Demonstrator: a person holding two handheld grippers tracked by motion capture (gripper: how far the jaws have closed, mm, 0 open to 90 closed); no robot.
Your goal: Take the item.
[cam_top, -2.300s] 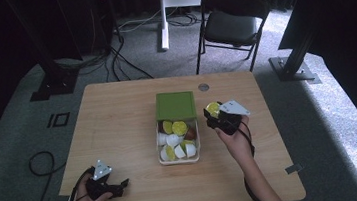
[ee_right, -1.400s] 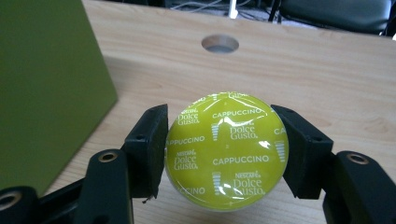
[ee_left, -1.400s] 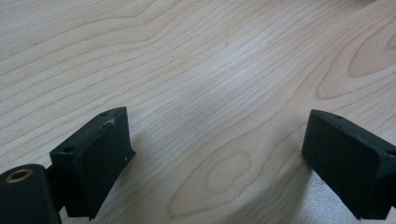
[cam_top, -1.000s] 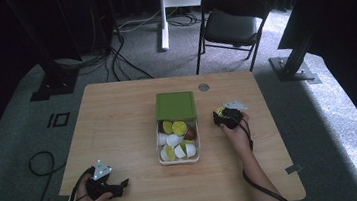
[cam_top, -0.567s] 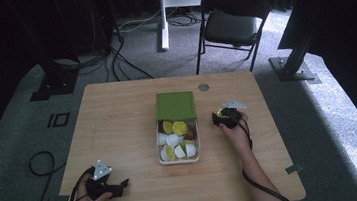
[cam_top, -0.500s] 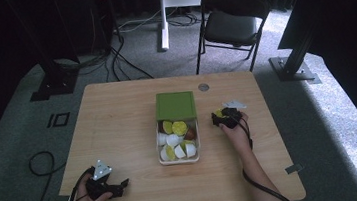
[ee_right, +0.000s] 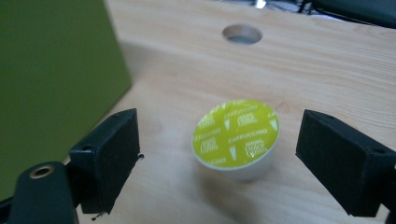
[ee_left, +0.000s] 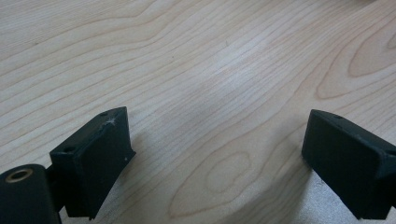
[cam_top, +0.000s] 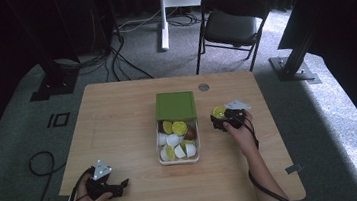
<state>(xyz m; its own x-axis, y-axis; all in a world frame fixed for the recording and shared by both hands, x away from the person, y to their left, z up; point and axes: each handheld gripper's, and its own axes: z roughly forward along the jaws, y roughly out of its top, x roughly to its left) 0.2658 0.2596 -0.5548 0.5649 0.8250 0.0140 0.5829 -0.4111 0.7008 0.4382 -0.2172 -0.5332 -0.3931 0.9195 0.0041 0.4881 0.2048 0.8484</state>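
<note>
Capsule work has just reached a release: the yellow-lidded cappuccino capsule (ee_right: 236,138) now stands on the table (cam_top: 118,117) by itself, foil lid up and tilted slightly toward the camera, with clear wood on both sides of it. A couple of seconds earlier the right gripper (cam_top: 224,118) was raised with the yellow capsule between its fingers; since then it has come down to the tabletop and the fingers (ee_right: 108,156) have parted wide, so neither pad touches the cup. In the high view the capsule (cam_top: 218,112) sits at about 3 o'clock from the tray (cam_top: 179,159) of mixed white, yellow and brown capsules, just beside the green box lid (cam_top: 175,105) and near the round cable hole (cam_top: 203,87) at 12 o'clock from it.

That change suggests one capsule is taken out of the tray and placed; the set-down part of this step looks done, and the hand is free to draw back and go for another from the tray.

Nothing has shifted on the other side. The left gripper (cam_top: 106,184) rests at the table's 7 o'clock corner exactly where it was, its fingers (ee_left: 95,156) spread wide over bare wood with nothing between them, well apart from the tray.

One risk, as a judgement: the light cup could tip if a finger brushes it during retreat.
</note>
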